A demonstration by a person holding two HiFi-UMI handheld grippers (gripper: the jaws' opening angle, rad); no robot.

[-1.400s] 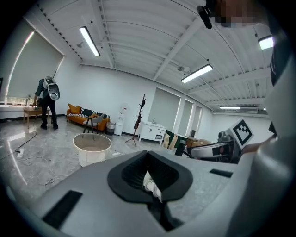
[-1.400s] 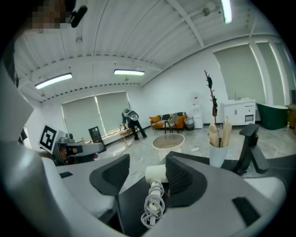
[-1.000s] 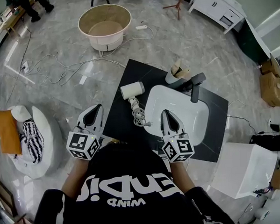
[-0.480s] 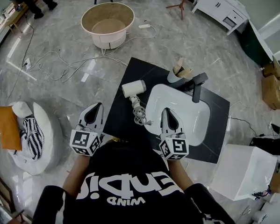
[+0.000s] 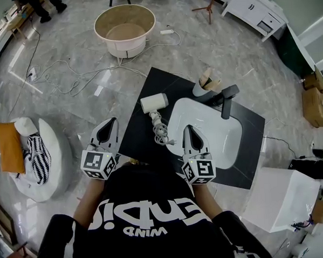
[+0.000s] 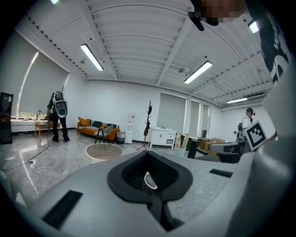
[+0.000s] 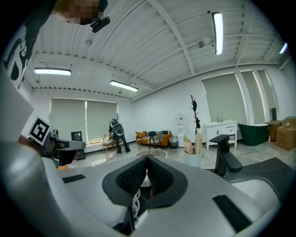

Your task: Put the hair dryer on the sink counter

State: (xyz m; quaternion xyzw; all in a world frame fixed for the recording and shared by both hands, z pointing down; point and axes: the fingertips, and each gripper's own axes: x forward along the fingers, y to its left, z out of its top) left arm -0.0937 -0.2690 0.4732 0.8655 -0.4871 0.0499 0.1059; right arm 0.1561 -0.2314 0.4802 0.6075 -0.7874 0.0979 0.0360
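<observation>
White hair dryer point(image 5: 153, 103) lies by the tabletop's point(image 5: 137, 129) left edge, both left tool point(image 5: 113, 122) and right tool point(image 5: 187, 129) pressed together on nothing, yet its coiled cord point(image 5: 160, 132) near the right one could snag and drag it off.

upside-down white "wind" on the person's black shirt point(image 5: 147, 223), larger letters beside it unclear

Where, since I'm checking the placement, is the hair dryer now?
In the head view, the hair dryer lies on the black counter, just left of the white sink basin, its coiled cord trailing toward the right hand-held gripper.
</observation>
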